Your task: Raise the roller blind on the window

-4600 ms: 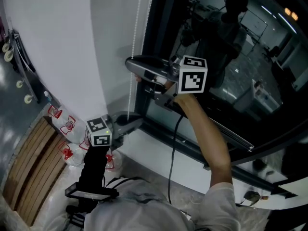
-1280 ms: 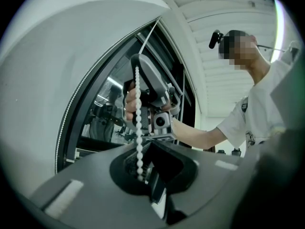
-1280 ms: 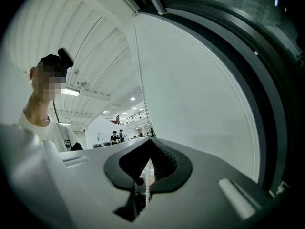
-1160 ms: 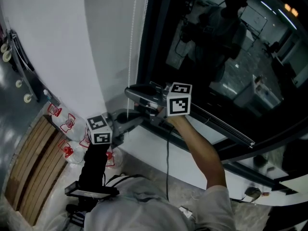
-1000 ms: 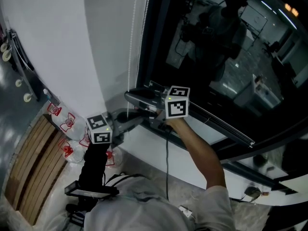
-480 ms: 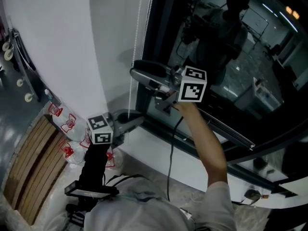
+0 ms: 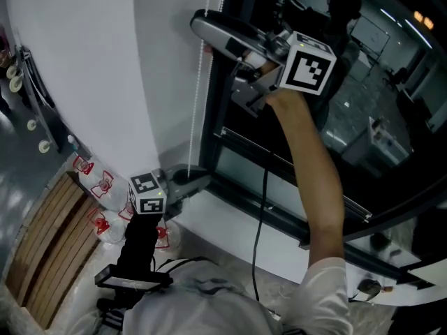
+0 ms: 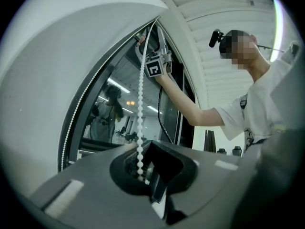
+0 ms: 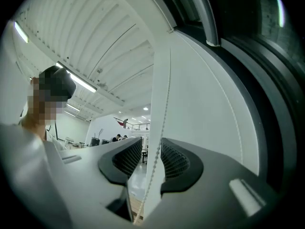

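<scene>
A big white wall (image 7: 84,61) fills the 9 o'clock side of the head view. A dark window (image 7: 363,117) fills the 3 o'clock side. The person's bare arm (image 7: 311,166) reaches up from 5 o'clock to 12 o'clock, in front of the glass. Some wooden boards (image 7: 42,250) lie down at 8 o'clock.

The right claw (image 7: 202,26) is high up at 12 o'clock, by the edge of the window. Its jaws have just opened wide and then closed a tiny bit. In the right gripper view the claw (image 9: 151,161) is let go. The bead chain (image 9: 159,128) runs between the two pads, but they do not press on it.

The left claw (image 7: 198,178) is low, at about 7 o'clock, near the bottom corner of the window. In the left gripper view this claw (image 8: 143,168) is clenched on the chain (image 8: 140,109).

Red and white bags (image 7: 98,187) sit just at 9 o'clock of the left claw.

The thin bead chain (image 7: 198,103) hangs straight from the right claw down to the left claw, along the line where wall and window meet.
</scene>
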`<state>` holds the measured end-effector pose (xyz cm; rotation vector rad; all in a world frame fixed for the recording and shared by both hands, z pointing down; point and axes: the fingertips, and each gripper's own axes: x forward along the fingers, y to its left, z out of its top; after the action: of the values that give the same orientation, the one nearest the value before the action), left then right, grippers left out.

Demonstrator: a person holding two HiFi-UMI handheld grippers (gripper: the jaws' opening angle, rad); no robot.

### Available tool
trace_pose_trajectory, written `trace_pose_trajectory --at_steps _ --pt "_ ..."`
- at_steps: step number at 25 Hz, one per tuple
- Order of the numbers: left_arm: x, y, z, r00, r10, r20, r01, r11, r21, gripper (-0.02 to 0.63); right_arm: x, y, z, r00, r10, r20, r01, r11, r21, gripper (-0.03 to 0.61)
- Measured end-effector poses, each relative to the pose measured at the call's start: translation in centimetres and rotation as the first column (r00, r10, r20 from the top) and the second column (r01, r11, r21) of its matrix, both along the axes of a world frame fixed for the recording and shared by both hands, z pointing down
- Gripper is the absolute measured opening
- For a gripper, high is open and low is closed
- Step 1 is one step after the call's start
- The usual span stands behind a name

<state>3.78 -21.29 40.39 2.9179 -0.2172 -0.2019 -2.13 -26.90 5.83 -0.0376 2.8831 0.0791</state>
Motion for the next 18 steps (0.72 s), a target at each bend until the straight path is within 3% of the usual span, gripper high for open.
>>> trace_pose_trajectory --at_steps 3,6,18 --pt "0.0 0.0 0.1 1.000 -0.001 0.000 0.001 1.000 0.000 -0.002 0.1 0.1 -1.6 1.000 0.008 0.007 -0.008 1.000 0.011 0.098" --pt "0.0 0.0 -0.1 1.000 -0.004 -0.001 0.004 1.000 -0.003 -0.002 0.2 0.2 -2.1 1.000 0.010 0.002 -0.010 1.000 0.005 0.024" --pt "0.2 0.2 0.0 1.000 0.009 -0.009 -0.009 1.000 -0.007 -0.002 0.7 0.3 -1.0 1.000 -0.012 0.018 0.013 0.997 -0.074 0.015"
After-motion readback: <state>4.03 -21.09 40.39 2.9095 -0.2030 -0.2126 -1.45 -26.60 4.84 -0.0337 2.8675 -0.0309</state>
